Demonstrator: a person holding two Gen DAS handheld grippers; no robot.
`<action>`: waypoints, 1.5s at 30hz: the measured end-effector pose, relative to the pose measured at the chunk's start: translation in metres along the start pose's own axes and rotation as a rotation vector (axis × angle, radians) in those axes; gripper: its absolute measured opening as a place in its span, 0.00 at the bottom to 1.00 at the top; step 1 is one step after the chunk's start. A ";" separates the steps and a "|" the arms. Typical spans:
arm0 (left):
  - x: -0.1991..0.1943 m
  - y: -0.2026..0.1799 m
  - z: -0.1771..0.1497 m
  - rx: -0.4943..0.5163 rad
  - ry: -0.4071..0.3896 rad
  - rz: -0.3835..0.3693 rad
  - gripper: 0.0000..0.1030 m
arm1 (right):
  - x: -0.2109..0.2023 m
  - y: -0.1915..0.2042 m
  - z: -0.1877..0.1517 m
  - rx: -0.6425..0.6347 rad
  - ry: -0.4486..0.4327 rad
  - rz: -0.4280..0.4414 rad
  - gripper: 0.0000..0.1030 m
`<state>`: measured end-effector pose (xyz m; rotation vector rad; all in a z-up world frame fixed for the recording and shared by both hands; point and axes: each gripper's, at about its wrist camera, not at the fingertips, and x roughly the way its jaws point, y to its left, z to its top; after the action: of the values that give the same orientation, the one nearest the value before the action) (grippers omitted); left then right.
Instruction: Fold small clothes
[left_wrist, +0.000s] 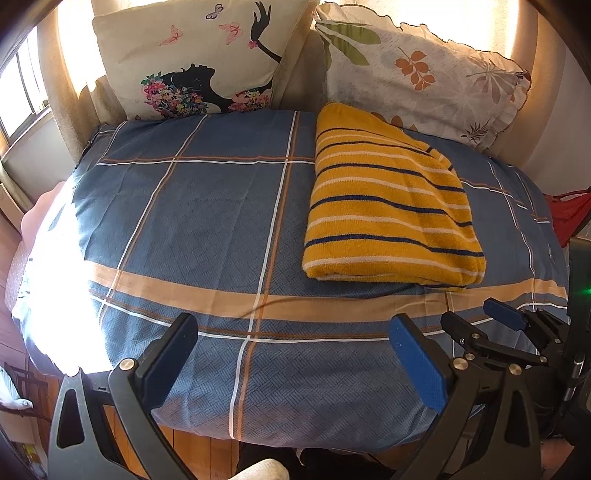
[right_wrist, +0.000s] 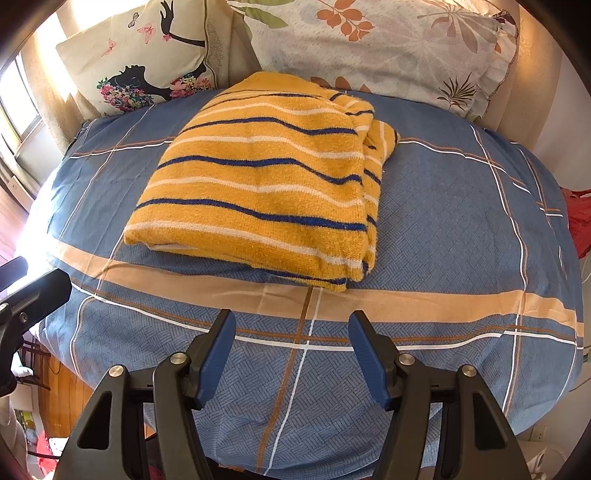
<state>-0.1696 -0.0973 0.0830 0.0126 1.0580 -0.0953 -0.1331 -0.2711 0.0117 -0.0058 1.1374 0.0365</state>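
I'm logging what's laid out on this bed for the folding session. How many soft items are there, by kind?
Folded striped garment: 1
Pillows: 2, one with a butterfly print, one with a leaf print
Plaid bed cover: 1
Total: 4
A red item shows at the bed's edge, too cut off to identify, so it is not counted.

item: yellow garment (right_wrist: 258, 192) with navy and white stripes, terry-like knit | state: folded into a flat rectangular stack, layered edges showed along its right side | place: lay on the blue plaid bedcover (right_wrist: 443, 229), far end near the pillows (right_wrist: 369, 44)
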 end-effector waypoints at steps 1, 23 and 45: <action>0.000 0.000 0.000 -0.002 0.002 0.000 1.00 | 0.000 0.000 0.000 -0.001 0.000 0.000 0.66; 0.003 -0.011 -0.003 -0.008 0.028 0.025 1.00 | 0.003 -0.002 -0.004 -0.058 0.014 -0.121 0.71; 0.013 -0.030 0.003 0.021 0.054 0.044 1.00 | 0.013 -0.021 0.002 -0.042 0.031 -0.129 0.73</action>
<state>-0.1633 -0.1281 0.0741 0.0579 1.1097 -0.0668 -0.1252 -0.2919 0.0004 -0.1173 1.1655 -0.0541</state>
